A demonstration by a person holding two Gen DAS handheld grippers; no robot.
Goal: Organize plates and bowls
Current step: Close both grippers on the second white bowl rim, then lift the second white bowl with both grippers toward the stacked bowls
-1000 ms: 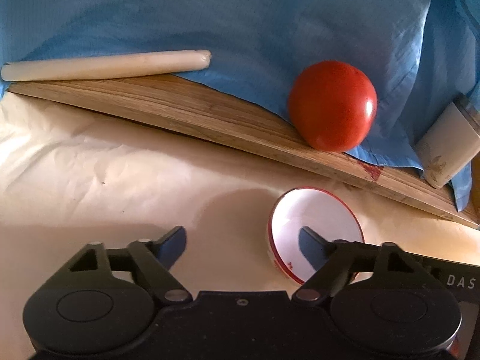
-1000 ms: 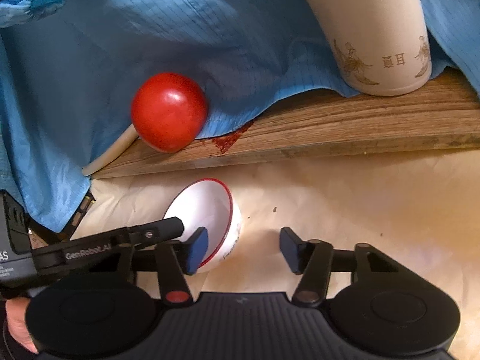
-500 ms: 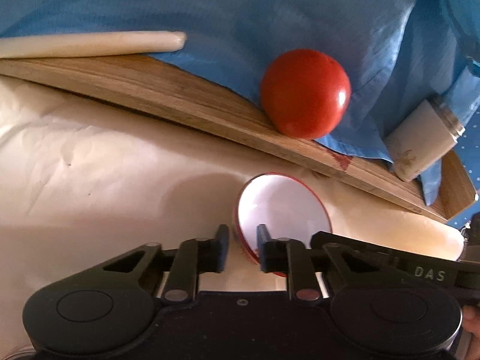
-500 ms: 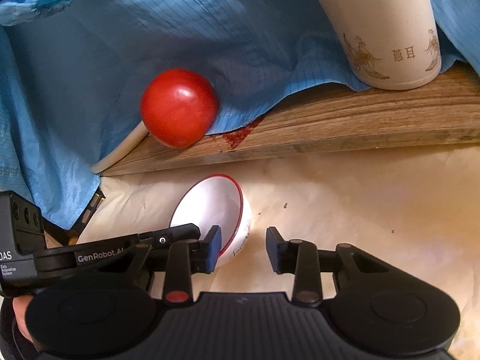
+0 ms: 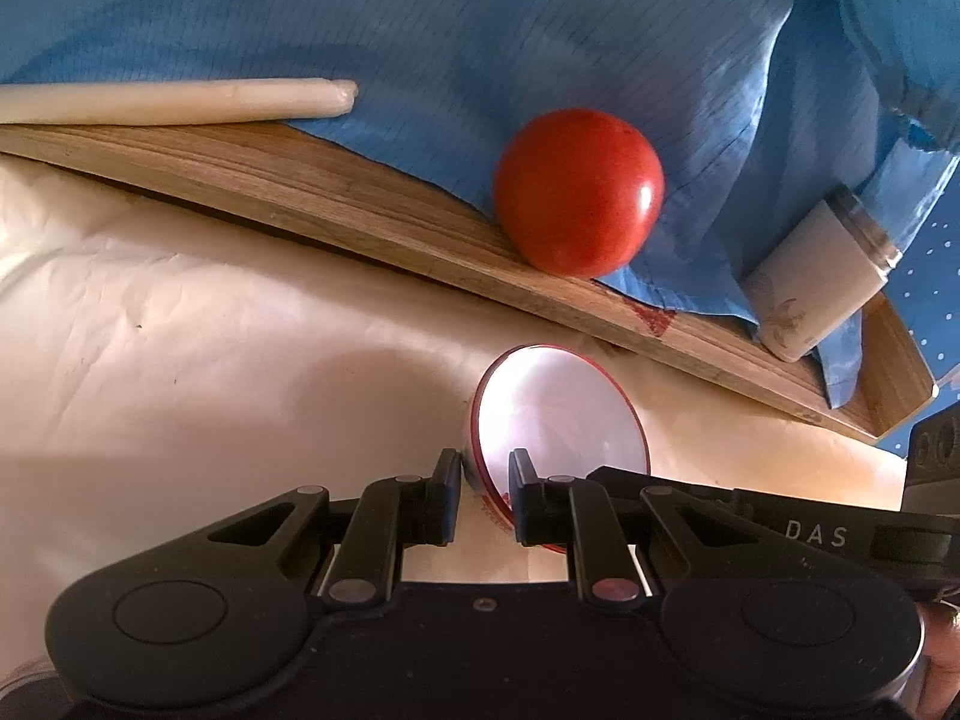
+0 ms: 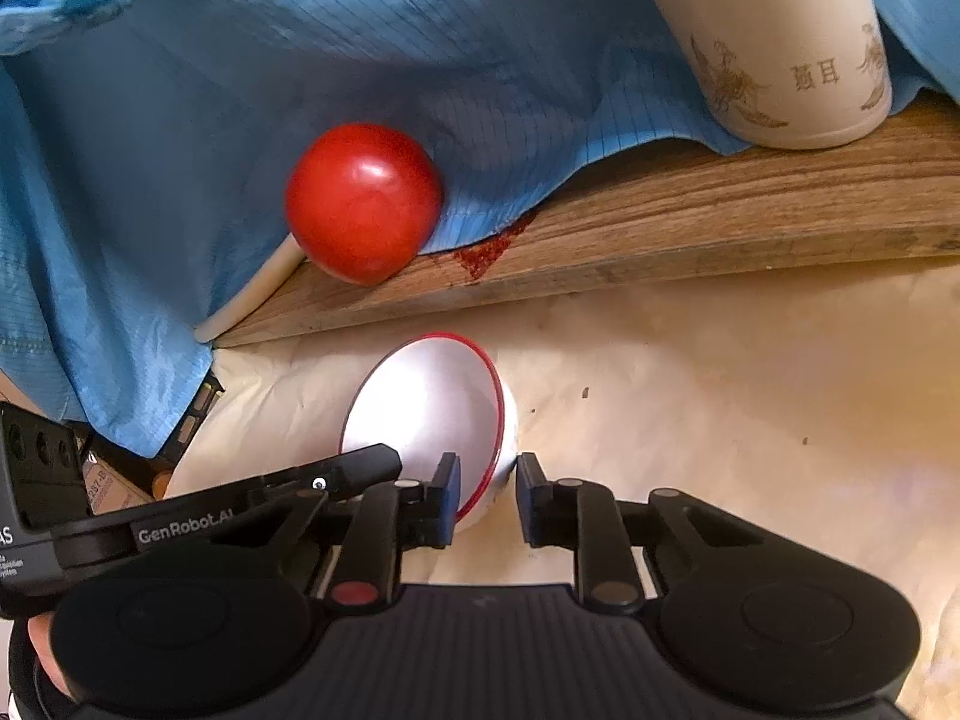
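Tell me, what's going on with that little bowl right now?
Left gripper shut on bowl rim. Right gripper just closed on opposite rim. Bowl tilted on the paper. Tomato behind, clear.

The bowl (image 5: 558, 420) (image 6: 432, 414) was small and white with a red rim, tilted up on its side on cream paper (image 5: 210, 360), just before a wooden board (image 6: 690, 228).

The right gripper (image 6: 487, 501) has just been closing its jaws on the rim of a small white bowl (image 6: 432, 414) with a red edge, one finger inside and one outside. The left gripper (image 6: 336, 471) reaches in from the left of the jaws to the same bowl. Beyond the jaws, a red tomato (image 6: 363, 219) rests on a wooden board (image 6: 690, 228) against blue cloth (image 6: 300, 60), with a cream cup (image 6: 780, 42) far right.
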